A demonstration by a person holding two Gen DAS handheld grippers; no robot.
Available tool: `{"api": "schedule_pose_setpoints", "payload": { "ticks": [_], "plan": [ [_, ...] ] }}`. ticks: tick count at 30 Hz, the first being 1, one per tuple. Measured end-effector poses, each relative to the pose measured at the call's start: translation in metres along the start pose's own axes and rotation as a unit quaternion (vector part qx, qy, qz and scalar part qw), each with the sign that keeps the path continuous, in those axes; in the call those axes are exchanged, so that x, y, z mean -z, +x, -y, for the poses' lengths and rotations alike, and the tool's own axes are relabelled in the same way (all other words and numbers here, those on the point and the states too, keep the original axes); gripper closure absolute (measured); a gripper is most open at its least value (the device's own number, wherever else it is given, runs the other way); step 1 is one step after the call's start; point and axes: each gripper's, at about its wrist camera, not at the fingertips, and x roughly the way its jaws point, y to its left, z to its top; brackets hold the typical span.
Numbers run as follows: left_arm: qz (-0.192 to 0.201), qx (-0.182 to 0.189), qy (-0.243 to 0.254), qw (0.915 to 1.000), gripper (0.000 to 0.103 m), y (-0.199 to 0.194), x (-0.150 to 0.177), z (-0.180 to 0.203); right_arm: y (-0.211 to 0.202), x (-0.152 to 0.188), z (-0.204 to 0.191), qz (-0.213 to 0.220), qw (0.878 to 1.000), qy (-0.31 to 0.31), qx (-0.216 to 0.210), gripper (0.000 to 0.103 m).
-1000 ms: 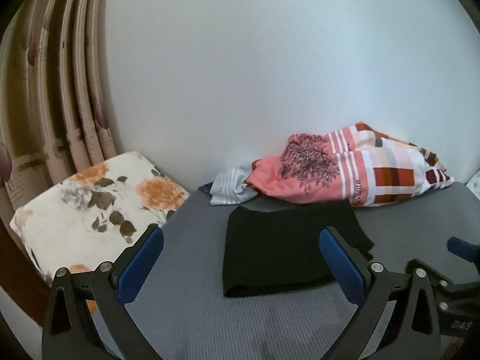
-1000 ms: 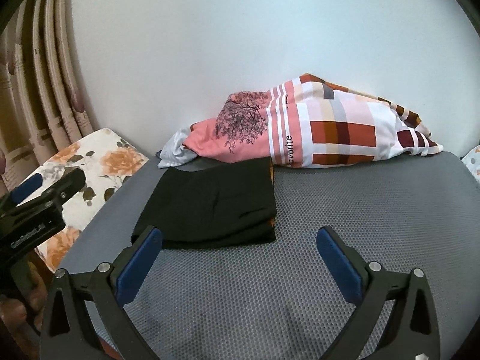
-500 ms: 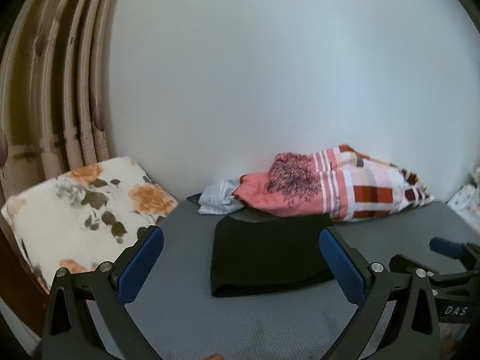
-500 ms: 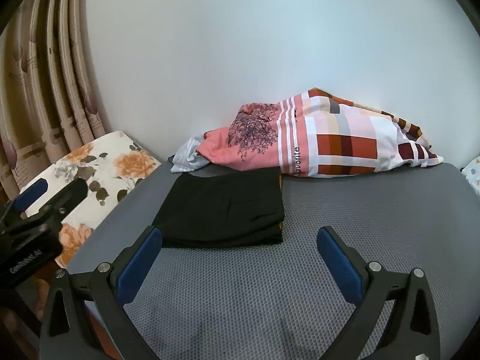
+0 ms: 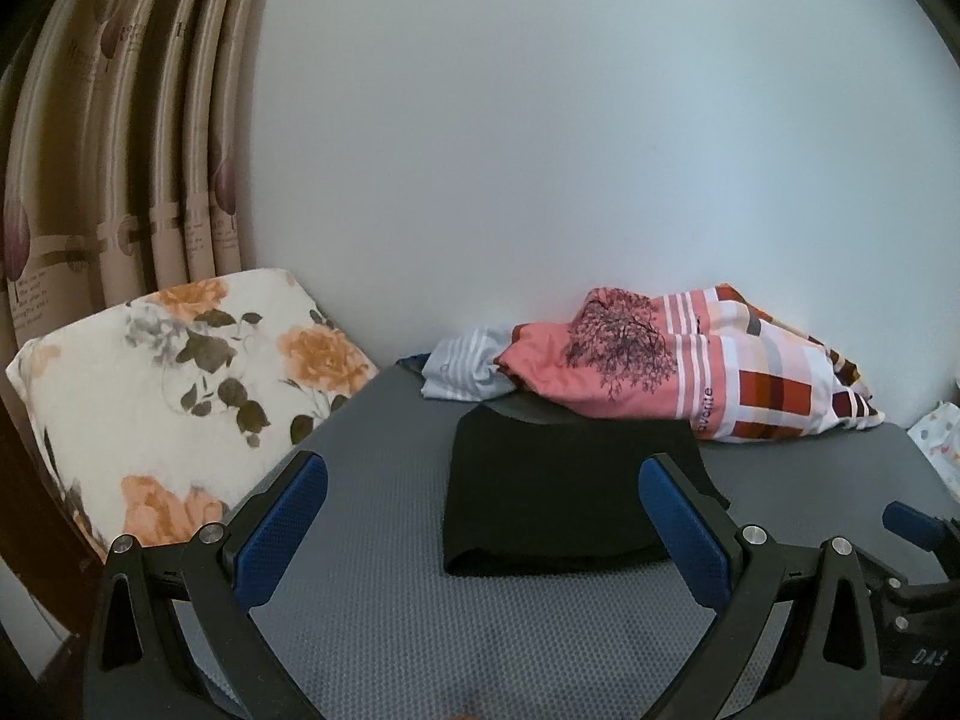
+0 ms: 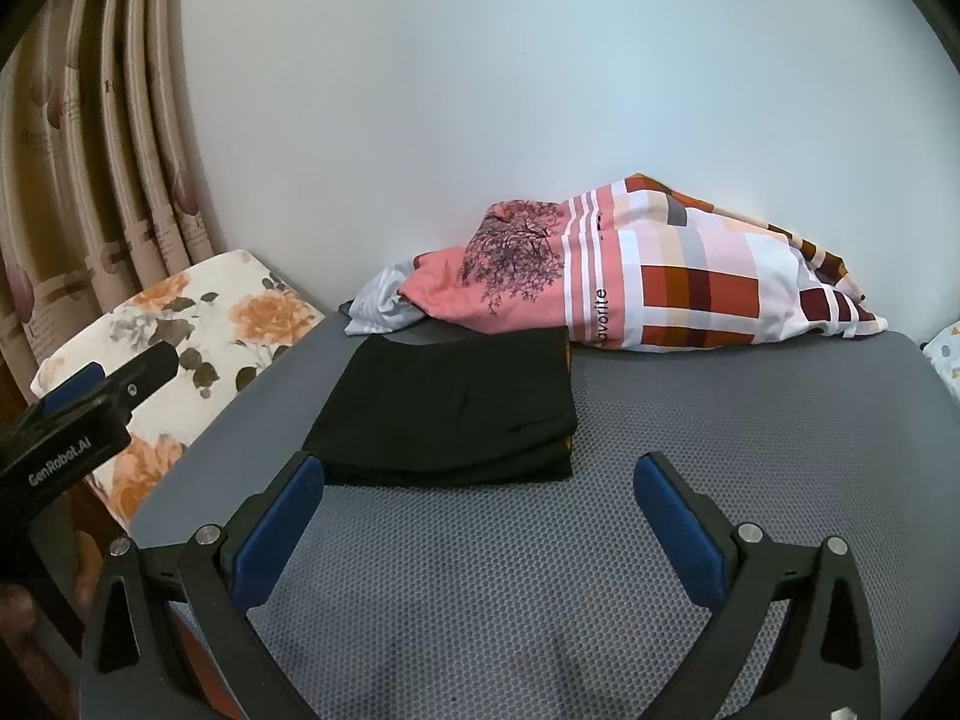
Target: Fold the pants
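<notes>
A: Left wrist view: our left claw is spread wide and empty; the black pants lie folded on the grey table, just past it.

B: Right wrist view: our right claw is spread too. The pants look soft, light and floppy, so we'd pinch the stacked near edge.

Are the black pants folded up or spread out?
Folded. The black pants lie as a compact rectangle on the grey mat, with stacked layers showing along the near edge. Neither open gripper touches them.
</notes>
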Motion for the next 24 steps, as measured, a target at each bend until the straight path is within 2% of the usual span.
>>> {"api": "schedule_pose_setpoints", "payload": {
  "ticks": [8,18,24],
  "plan": [
    [0.017,0.005,0.032,0.9993,0.0,-0.007,0.0,0.016,-0.002,0.0,0.0,0.004,1.0,-0.001,-0.001,0.0],
    [0.016,0.05,0.013,0.9985,0.0,-0.017,-0.003,0.019,-0.005,-0.001,0.002,0.005,1.0,0.001,0.004,0.0],
    [0.011,0.052,0.032,0.9981,0.0,-0.017,-0.002,0.028,-0.006,-0.001,0.002,0.005,1.0,0.001,0.005,0.0]
  ]
}}
